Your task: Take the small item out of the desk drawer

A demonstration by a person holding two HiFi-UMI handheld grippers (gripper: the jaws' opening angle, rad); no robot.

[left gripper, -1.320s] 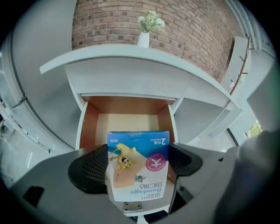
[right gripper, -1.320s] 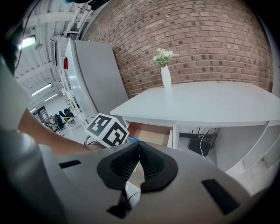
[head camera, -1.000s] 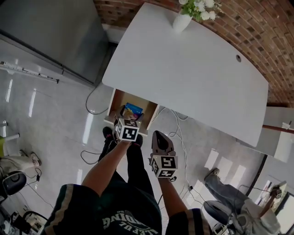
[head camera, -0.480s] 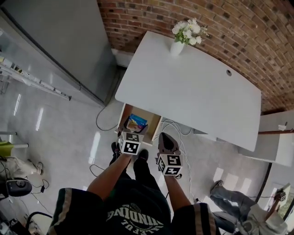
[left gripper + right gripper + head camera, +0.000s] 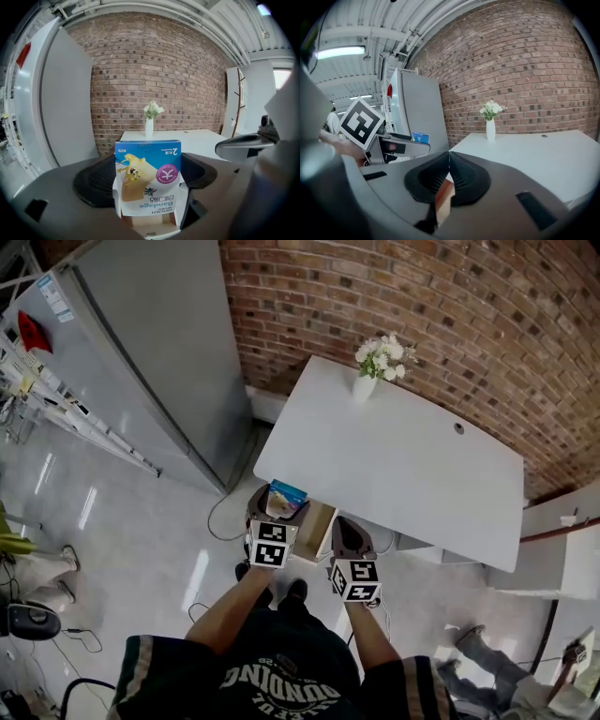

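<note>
A small blue and white bandage box (image 5: pixel 147 180) stands upright between my left gripper's (image 5: pixel 149 176) jaws, which are shut on it. In the head view the left gripper (image 5: pixel 278 508) holds the box (image 5: pixel 287 494) over the open wooden drawer (image 5: pixel 317 524) at the white desk's (image 5: pixel 394 465) near-left corner. My right gripper (image 5: pixel 346 528) hovers just right of the drawer. Its jaws meet with nothing between them (image 5: pixel 449 161). The right gripper view also shows the box (image 5: pixel 420 137) to the left.
A white vase of flowers (image 5: pixel 367 381) stands at the desk's far edge by the brick wall. A grey cabinet (image 5: pixel 150 362) stands to the left. Cables lie on the floor under the desk. The person's legs are below the grippers.
My left gripper has risen with the bandage box, which now sits above the drawer instead of down inside it. The right gripper has stayed shut beside it.
</note>
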